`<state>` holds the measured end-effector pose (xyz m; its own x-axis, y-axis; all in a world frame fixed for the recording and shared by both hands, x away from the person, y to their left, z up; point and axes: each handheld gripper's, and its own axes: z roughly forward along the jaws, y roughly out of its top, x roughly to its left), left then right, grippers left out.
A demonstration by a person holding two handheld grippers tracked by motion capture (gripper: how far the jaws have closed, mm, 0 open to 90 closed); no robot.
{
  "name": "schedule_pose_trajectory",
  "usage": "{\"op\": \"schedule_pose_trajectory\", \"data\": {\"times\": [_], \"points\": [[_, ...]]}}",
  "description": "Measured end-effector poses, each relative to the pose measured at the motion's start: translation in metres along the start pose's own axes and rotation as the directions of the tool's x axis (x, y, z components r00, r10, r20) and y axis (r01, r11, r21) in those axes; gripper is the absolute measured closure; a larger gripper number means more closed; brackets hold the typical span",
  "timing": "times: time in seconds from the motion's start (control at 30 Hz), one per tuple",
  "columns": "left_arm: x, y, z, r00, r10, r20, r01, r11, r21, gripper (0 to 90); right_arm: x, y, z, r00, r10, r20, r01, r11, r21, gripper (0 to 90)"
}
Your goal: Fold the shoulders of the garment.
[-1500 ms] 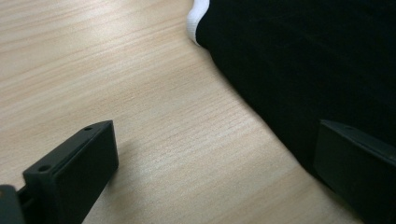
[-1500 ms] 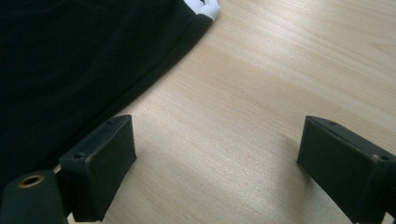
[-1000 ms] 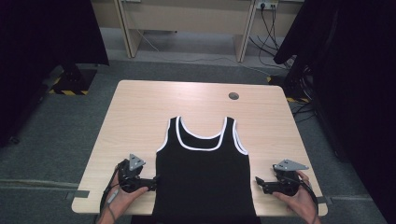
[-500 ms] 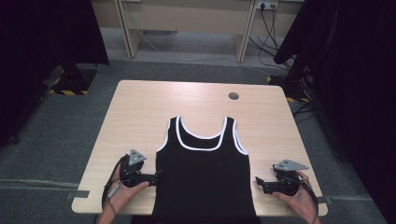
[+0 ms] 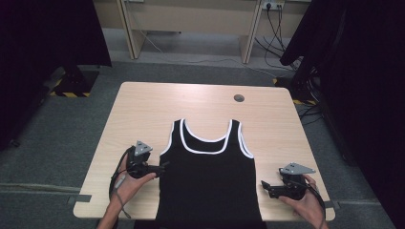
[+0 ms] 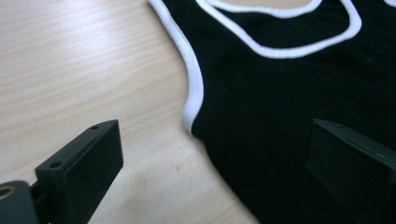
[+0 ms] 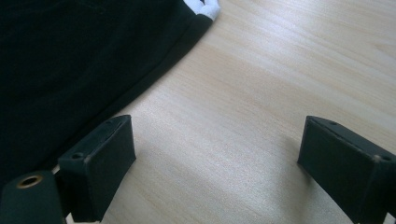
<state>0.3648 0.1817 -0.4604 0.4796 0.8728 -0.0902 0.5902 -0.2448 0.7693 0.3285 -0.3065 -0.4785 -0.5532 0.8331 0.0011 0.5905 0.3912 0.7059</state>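
1. Tank top (image 5: 208, 179): black with white trim at neck and armholes; lies flat, front up, on the near middle of the table, straps pointing to the far side, hem at the near edge.
2. Left gripper (image 5: 161, 168): held in the left hand (image 5: 129, 183) at the top's left side seam, just below the armhole; jaws spread wide, grasping nothing. In the left gripper view one jaw hangs over bare wood, the other over the black cloth.
3. Right gripper (image 5: 265, 186): held in the right hand (image 5: 305, 202), just beside the top's right edge, apart from it; jaws spread wide over bare wood, empty.
4. Table (image 5: 143, 107): light wood, with a round cable hole (image 5: 239, 98) near the far edge.
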Motion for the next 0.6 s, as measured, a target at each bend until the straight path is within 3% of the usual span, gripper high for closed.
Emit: {"op": "schedule_pose_trajectory", "data": {"times": [0.6], "points": [[-0.001,0.040,0.040,0.9997,0.022,-0.008,-0.022,0.9997,-0.005,5.4,0.000,0.000,0.000,1.0000,-0.002,-0.002,0.002,1.000,-0.001,11.2]]}}
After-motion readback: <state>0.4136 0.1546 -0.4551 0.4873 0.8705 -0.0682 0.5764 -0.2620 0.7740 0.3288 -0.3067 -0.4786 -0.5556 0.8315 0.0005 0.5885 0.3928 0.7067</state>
